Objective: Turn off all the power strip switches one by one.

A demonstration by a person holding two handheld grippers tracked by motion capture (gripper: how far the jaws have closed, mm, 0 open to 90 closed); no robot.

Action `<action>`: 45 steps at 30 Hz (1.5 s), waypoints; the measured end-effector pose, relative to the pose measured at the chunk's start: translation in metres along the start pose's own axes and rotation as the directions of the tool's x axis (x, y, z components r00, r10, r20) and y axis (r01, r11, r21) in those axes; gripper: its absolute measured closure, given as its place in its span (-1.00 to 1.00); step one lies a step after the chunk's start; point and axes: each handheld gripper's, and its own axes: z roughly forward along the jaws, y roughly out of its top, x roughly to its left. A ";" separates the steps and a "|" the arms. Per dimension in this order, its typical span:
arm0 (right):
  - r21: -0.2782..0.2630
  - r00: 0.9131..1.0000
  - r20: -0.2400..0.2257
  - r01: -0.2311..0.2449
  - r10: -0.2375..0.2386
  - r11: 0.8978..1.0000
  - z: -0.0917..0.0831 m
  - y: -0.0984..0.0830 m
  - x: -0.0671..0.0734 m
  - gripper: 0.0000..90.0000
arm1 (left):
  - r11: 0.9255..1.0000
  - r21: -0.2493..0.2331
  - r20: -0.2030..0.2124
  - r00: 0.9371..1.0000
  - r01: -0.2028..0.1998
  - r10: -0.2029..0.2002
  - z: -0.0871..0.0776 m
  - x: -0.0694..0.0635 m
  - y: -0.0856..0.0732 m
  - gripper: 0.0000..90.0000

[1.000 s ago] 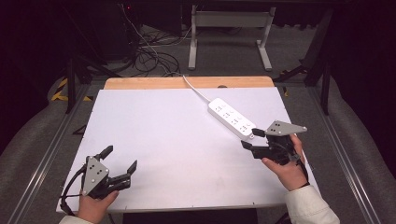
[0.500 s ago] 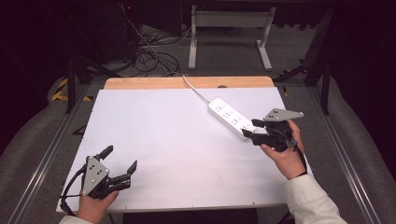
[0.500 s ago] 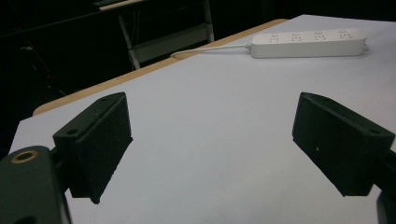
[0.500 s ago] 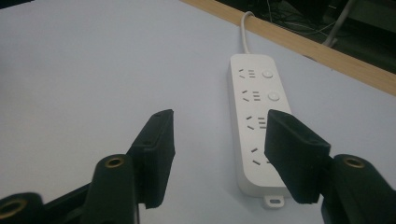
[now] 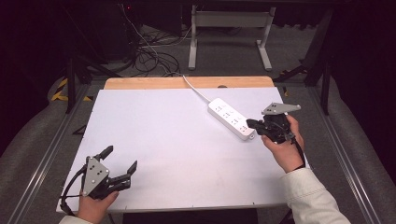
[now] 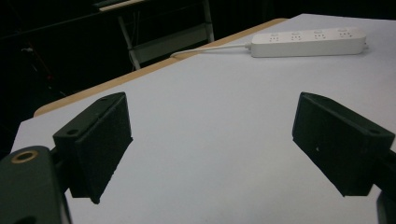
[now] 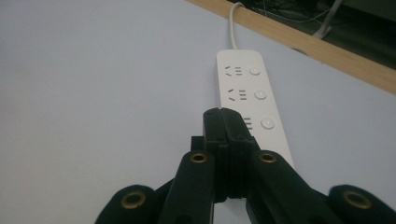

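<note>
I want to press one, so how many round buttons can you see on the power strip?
3 show in the right gripper view, in a row along the power strip: far, middle, near. The closed right gripper may hide a fourth.

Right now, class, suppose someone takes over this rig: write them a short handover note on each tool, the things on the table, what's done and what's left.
Left tool: open, empty, resting low at the near left of the table.
Right tool: its jaws have just been closing and are now shut with nothing between them, its tip over the near end of the power strip.
Power strip: lies at the far right of the table, its cord running off the far edge. Nothing is plugged in.
Done: right tool brought to the strip.
Left: probably pressing a switch button with the shut tip.
</note>
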 end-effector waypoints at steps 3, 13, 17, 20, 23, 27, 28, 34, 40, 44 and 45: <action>0.016 0.999 -0.029 -0.024 0.024 1.000 0.003 0.003 -0.004 1.00 | 1.000 0.000 -0.001 1.000 0.000 0.000 0.000 0.000 0.000 -0.72; 0.082 0.997 0.004 -0.074 0.074 0.994 0.018 0.015 -0.016 1.00 | 1.000 0.001 0.001 1.000 -0.006 0.006 0.001 0.000 0.000 -0.72; 0.127 0.998 0.033 -0.058 0.055 0.990 0.027 0.017 -0.020 1.00 | 1.000 0.003 -0.001 1.000 -0.006 0.006 0.001 0.000 0.000 -0.72; 0.139 0.998 0.043 -0.061 0.056 0.988 0.033 0.017 -0.024 1.00 | 1.000 0.001 0.000 1.000 -0.005 0.005 0.001 0.001 0.000 -0.72; 0.154 0.996 0.068 -0.068 0.059 0.986 0.041 0.016 -0.029 1.00 | 1.000 0.002 -0.001 1.000 -0.005 0.005 0.001 0.000 0.000 -0.72; 0.179 0.994 0.097 -0.073 0.056 0.981 0.054 0.013 -0.038 1.00 | 1.000 0.003 0.001 1.000 -0.006 0.006 0.001 0.001 -0.001 -0.72; 0.186 0.993 0.106 -0.073 0.054 0.980 0.056 0.012 -0.040 1.00 | 1.000 0.005 0.003 1.000 -0.003 0.003 0.001 0.000 -0.001 -0.72; 0.234 0.990 0.122 -0.093 0.066 0.968 0.071 0.006 -0.048 1.00 | 1.000 0.003 -0.001 1.000 -0.004 0.004 0.001 0.001 -0.001 -0.72; 0.252 0.989 0.131 -0.105 0.073 0.962 0.077 0.004 -0.052 1.00 | 1.000 0.005 -0.003 1.000 -0.008 0.008 0.001 0.001 -0.001 -0.72; 0.278 0.988 0.121 -0.129 0.099 0.952 0.082 0.000 -0.055 1.00 | 1.000 0.007 -0.001 1.000 -0.005 0.005 0.001 0.000 -0.001 -0.72; 0.283 0.988 0.121 -0.130 0.099 0.950 0.083 -0.001 -0.055 1.00 | 1.000 0.007 -0.001 1.000 -0.007 0.007 0.001 0.000 -0.001 -0.72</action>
